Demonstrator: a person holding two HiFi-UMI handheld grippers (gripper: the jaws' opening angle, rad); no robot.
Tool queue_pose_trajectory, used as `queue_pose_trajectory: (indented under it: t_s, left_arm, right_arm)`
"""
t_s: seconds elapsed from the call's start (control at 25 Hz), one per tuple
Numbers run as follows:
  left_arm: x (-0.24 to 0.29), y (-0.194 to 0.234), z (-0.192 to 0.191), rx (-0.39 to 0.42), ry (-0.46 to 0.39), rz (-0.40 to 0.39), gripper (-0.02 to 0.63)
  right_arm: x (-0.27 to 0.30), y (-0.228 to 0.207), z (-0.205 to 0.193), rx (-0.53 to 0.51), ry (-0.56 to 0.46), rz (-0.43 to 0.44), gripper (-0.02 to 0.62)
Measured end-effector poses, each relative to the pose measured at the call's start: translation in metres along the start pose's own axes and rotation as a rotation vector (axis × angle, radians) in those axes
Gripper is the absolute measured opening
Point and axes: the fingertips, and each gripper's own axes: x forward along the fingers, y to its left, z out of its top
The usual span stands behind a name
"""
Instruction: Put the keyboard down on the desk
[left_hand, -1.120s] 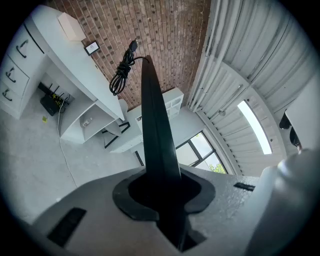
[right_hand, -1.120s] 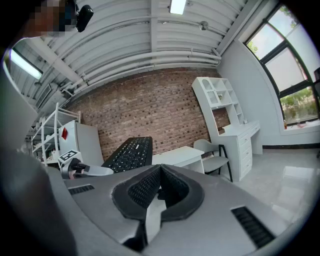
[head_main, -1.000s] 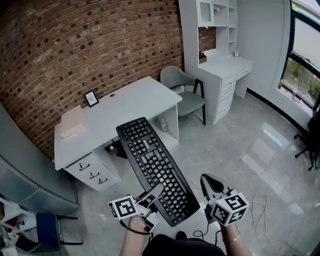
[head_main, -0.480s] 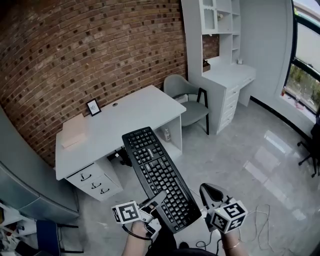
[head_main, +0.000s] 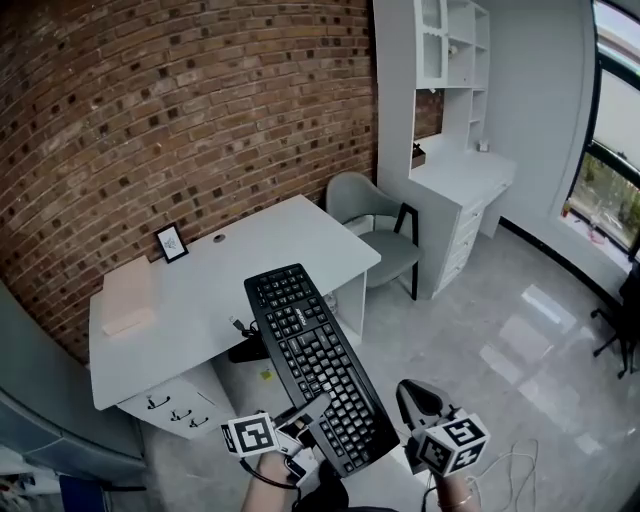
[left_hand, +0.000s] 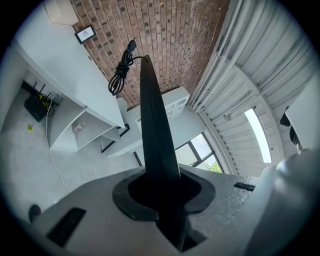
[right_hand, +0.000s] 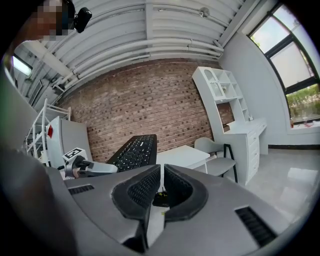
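Clamping its jaws on the near short end of the long black plastic keyboard (head_main: 315, 365), the left gripper (head_main: 305, 418) holds it aloft above the floor, long axis pointing ahead at the white rectangular tabletop (head_main: 210, 275), while the right gripper (head_main: 415, 400) hovers beside it, jaws nearly together, empty.

Both tools are made of light grey plastic. The left gripper (head_main: 312, 408) has a white cube (head_main: 248, 436) with black square markers on its faces. The right gripper (head_main: 414, 396) has a second cube (head_main: 452, 444) of the same kind. From close, the body of the right gripper is smooth, with dark rectangular slots (right_hand: 254, 225), and its pads (right_hand: 142, 187) are black with fine ribs. A thin black loop (head_main: 262, 476) goes around the left wrist. The person wears dark clothing (head_main: 335, 497).
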Motion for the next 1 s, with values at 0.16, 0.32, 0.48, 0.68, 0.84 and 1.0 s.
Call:
queue_pose_trajectory:
  t_s: [0.16,0.32,0.48,0.68,0.84,1.0]
  left_arm:
    - [0.022,0.025,0.054,0.01,0.022,0.009,0.083]
    - [0.048,0.042,0.099,0.004,0.026,-0.022,0.083]
    - [0.073,0.057,0.136,-0.009,0.038,-0.04,0.084]
    - [0.107,0.09,0.172,0.009,0.058,0.021,0.084]
    - [0.153,0.1,0.196,-0.039,0.038,-0.035,0.084]
    - [0.201,0.116,0.225,-0.085,0.012,-0.037,0.084]
  right_arm:
    - [0.055,-0.013,0.014,0.009,0.013,-0.026,0.006]
    - [0.098,-0.036,0.024,-0.025,0.022,-0.072,0.006]
    - [0.13,-0.052,0.037,-0.001,0.026,-0.1,0.006]
    - [0.166,-0.088,0.045,-0.002,0.03,-0.127,0.006]
    - [0.205,-0.126,0.059,-0.005,0.031,-0.107,0.006]
    - [0.252,-0.172,0.082,-0.007,0.031,-0.075,0.006]
